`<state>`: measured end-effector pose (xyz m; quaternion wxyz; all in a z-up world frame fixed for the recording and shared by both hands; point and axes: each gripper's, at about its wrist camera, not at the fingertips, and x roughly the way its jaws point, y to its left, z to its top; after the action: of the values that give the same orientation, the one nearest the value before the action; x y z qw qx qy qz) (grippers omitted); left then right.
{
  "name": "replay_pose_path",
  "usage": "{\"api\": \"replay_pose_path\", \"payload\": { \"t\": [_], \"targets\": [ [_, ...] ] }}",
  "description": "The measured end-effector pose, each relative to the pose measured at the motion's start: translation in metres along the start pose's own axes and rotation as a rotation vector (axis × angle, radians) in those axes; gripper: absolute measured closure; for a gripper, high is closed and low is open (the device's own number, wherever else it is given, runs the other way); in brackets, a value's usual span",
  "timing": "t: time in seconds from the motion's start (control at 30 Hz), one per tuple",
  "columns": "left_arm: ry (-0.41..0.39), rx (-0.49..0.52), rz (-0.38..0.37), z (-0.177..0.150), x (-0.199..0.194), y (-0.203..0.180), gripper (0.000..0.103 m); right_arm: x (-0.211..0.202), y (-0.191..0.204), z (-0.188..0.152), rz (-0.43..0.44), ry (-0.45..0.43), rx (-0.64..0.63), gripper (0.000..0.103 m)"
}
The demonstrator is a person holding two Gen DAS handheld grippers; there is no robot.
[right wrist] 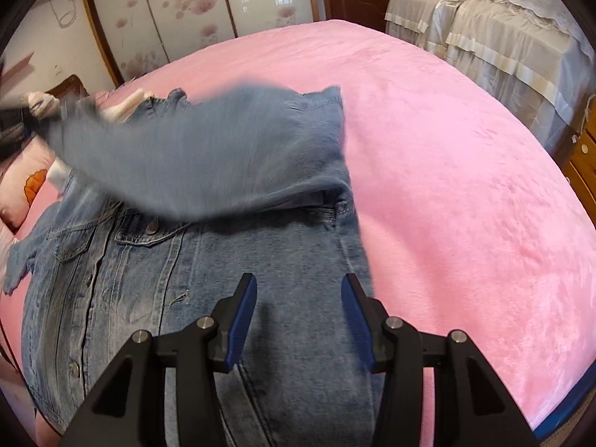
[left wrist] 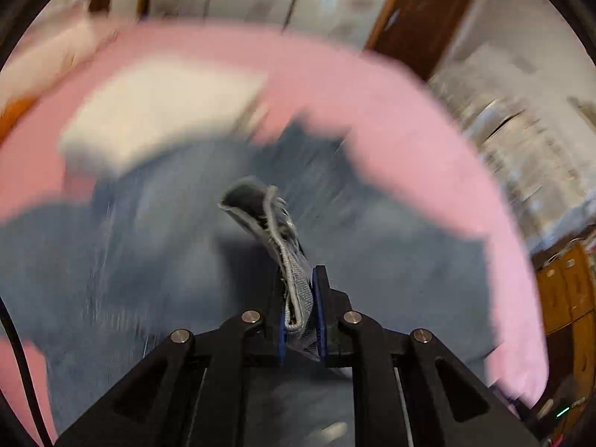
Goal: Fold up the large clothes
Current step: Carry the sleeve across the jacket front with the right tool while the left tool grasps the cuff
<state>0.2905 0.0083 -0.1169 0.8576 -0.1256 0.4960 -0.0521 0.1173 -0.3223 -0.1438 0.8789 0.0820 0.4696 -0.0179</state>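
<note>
Left gripper (left wrist: 301,320) pinches the denim jacket's (right wrist: 193,298) cuff (left wrist: 294,290), sleeve (right wrist: 193,156) raised for folding — right gripper (right wrist: 300,316) spread, empty, above the hem near the pink bed's (right wrist: 465,186) edge.

Wide bed under a pink plush blanket (right wrist: 447,171), filling most of the right wrist view. Spread flat on its left half, a faded blue denim jacket (right wrist: 156,298), button front up, one sleeve lifted and blurred above the rest. Just beyond the collar at the far left, something pale and folded (right wrist: 126,106), perhaps another garment; too smeared to tell. At the left edge, a pink pillow with an orange print (right wrist: 26,182). Right half of the blanket bare and smooth.
</note>
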Motion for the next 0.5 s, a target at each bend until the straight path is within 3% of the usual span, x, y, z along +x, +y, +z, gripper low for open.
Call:
{"api": "replay_pose_path", "payload": {
  "t": [0.07,0.1,0.13,0.2,0.3,0.4,0.5],
  "targets": [
    [0.082,-0.025,0.013,-0.021,0.018,0.02,0.088,0.002,0.002,0.002,-0.002,0.006,-0.009,0.055],
    [0.125,-0.044,0.006,-0.031,0.025,0.028,0.075,0.002,0.003,0.004,0.0,0.008,-0.008,0.055],
    [0.144,-0.061,-0.013,-0.037,0.028,0.033,0.07,0.002,0.002,0.006,0.003,0.008,-0.004,0.055],
    [0.14,-0.092,-0.093,-0.043,0.021,0.044,0.061,0.0,-0.002,0.011,0.014,0.008,0.011,0.048],
    [0.093,-0.091,-0.102,-0.038,0.008,0.051,0.042,-0.003,-0.009,0.02,0.019,-0.003,0.036,0.044],
    [0.036,-0.114,-0.085,-0.02,0.001,0.06,0.041,-0.003,-0.015,0.029,0.012,-0.01,0.048,0.044],
    [0.079,-0.153,-0.115,0.0,0.019,0.064,0.041,0.002,-0.022,0.039,-0.005,-0.008,0.075,0.044]
  ]
}}
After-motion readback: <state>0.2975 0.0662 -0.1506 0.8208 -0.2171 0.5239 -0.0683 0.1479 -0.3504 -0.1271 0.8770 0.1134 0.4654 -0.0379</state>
